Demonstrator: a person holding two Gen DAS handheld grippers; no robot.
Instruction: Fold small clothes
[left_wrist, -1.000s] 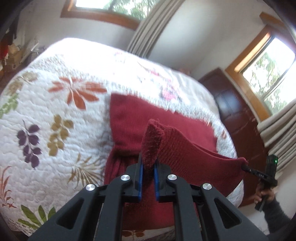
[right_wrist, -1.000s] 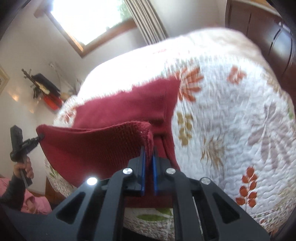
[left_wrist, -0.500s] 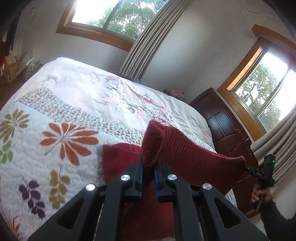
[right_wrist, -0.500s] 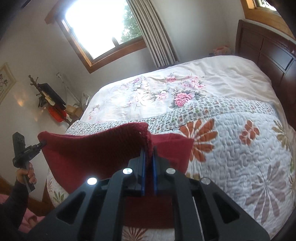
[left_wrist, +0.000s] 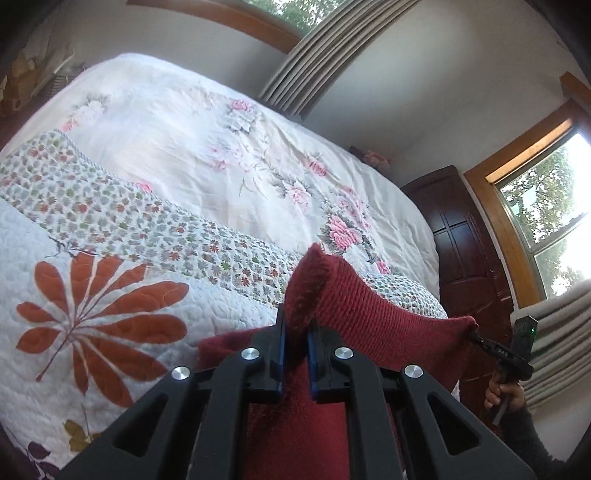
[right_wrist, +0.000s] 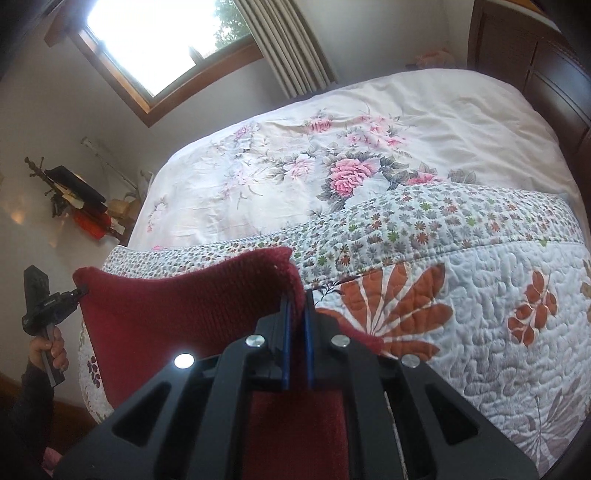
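A dark red knit garment (left_wrist: 373, 314) is stretched between both grippers above the near edge of the bed. My left gripper (left_wrist: 295, 328) is shut on one corner of it. My right gripper (right_wrist: 295, 314) is shut on the other corner, and the garment (right_wrist: 177, 314) spans away to the left in that view. Each wrist view shows the other gripper pinching the far corner: the right gripper (left_wrist: 480, 338) with a hand below it, and the left gripper (right_wrist: 75, 293) likewise. The garment's lower part hangs behind the gripper bodies, mostly hidden.
The bed carries a white quilt with orange leaf prints (left_wrist: 99, 325) and a pink-flowered cover (left_wrist: 221, 147) farther back. A dark wooden headboard (left_wrist: 465, 251) stands at the bed's right end. Windows, curtains (right_wrist: 288, 48) and a cluttered rack (right_wrist: 74, 199) line the walls.
Both grippers have lifted and carried the held edge forward over the bed. Less of the garment lies flat on the quilt in view than one second ago.
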